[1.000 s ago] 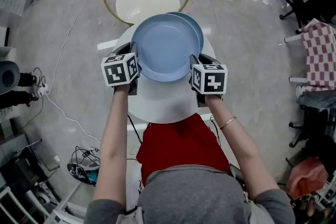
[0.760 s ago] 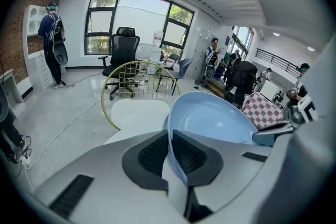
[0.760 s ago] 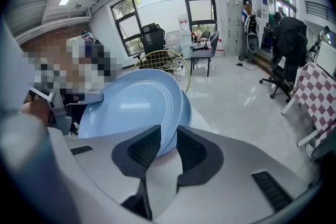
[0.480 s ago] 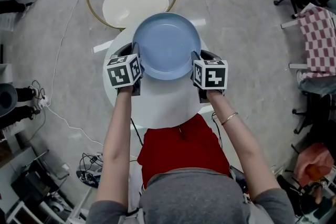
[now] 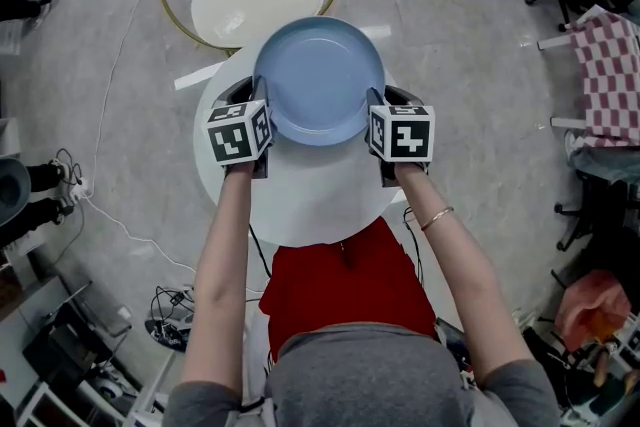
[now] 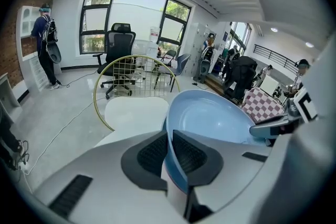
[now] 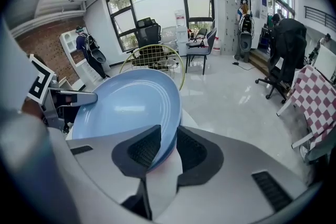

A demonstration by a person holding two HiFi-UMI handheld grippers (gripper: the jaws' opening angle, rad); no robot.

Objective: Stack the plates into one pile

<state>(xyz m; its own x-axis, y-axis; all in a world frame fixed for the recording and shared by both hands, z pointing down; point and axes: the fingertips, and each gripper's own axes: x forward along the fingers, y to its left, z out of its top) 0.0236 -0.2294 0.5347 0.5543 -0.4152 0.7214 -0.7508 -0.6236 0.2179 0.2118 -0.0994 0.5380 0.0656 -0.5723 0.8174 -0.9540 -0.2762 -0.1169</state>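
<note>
Since the round white table (image 5: 300,200) is small and stands just in front of a chair (image 5: 255,0) with a wire back, the landing spot leaves little margin. The load is best brought down over the table's middle rather than its far edge. The blue plate (image 5: 320,80) hangs above the far part of the table, held from both sides and seemingly level. Whether another plate lies hidden beneath it, no view shows plainly. The left gripper (image 5: 262,115) is clamped on the plate's left rim and the right gripper (image 5: 372,115) on its right rim, each pinching the rim between ribbed pads (image 6: 190,153). With that two-sided hold, both hands should sink together at an even pace so the plate stays flat. The jaws should part only once its base rests, both sides at once, so it neither tips nor slides.
</note>
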